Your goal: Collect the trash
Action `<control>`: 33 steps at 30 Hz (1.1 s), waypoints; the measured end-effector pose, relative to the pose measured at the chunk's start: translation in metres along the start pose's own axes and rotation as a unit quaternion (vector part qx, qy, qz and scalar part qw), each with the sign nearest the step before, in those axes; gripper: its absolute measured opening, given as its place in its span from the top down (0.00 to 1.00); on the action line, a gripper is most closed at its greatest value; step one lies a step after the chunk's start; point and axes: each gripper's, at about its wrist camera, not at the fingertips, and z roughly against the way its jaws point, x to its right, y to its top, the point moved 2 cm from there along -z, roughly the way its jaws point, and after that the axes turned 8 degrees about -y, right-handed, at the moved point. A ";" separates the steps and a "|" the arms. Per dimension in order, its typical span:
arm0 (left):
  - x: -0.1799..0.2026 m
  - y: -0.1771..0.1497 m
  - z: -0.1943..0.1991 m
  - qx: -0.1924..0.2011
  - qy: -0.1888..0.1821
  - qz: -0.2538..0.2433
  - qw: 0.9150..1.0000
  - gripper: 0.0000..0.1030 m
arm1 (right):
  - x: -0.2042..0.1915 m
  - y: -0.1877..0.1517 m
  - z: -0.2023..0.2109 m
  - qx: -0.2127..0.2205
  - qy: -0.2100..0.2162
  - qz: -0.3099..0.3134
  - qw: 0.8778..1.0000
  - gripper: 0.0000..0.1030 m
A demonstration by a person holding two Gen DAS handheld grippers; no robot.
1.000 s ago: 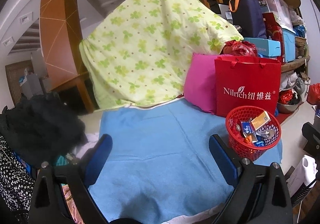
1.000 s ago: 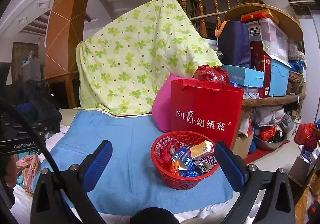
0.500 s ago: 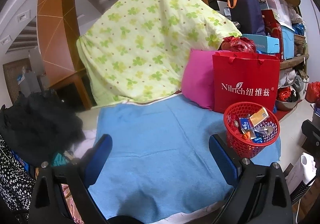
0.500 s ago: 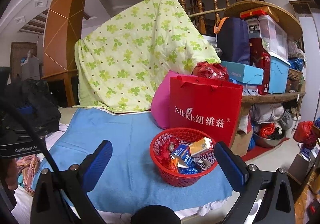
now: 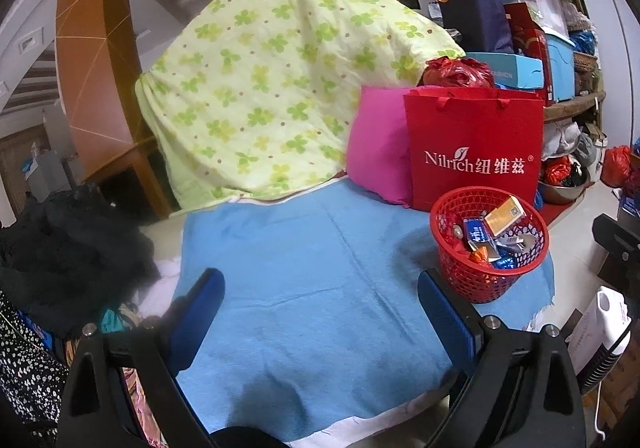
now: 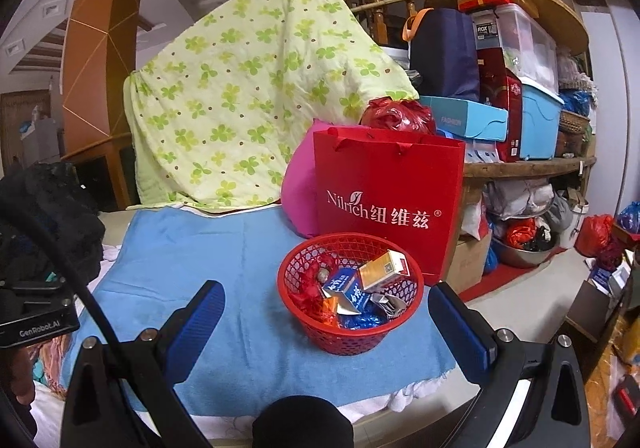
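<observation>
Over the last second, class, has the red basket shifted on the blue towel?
No. The red basket keeps its place just in front of the red bag; only the view shifts.

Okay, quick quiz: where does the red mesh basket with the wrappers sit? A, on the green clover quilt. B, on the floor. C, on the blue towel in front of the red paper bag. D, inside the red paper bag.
C: the red mesh basket rests on the blue towel, just in front of the red paper bag.

Your left gripper (image 5: 320, 312) has drifted, sliding the red basket (image 5: 489, 244) toward 3 o'clock; your right gripper (image 6: 326, 322) has edged nearer the basket (image 6: 350, 292).
</observation>
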 end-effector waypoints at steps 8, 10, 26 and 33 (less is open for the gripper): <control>0.011 -0.003 -0.001 -0.004 -0.007 -0.017 1.000 0.06 | 0.004 -0.001 -0.002 -0.010 -0.014 0.003 1.000 0.00; 0.013 -0.003 -0.002 -0.007 -0.008 -0.020 1.000 0.06 | 0.005 -0.001 -0.002 -0.013 -0.017 0.003 1.000 0.00; 0.029 -0.008 -0.004 -0.020 -0.027 -0.036 0.999 0.06 | 0.009 -0.004 -0.005 -0.025 -0.031 0.009 0.999 0.00; 0.032 -0.009 -0.004 -0.021 -0.029 -0.044 0.998 0.06 | 0.014 -0.004 -0.006 -0.027 -0.034 0.008 0.999 0.00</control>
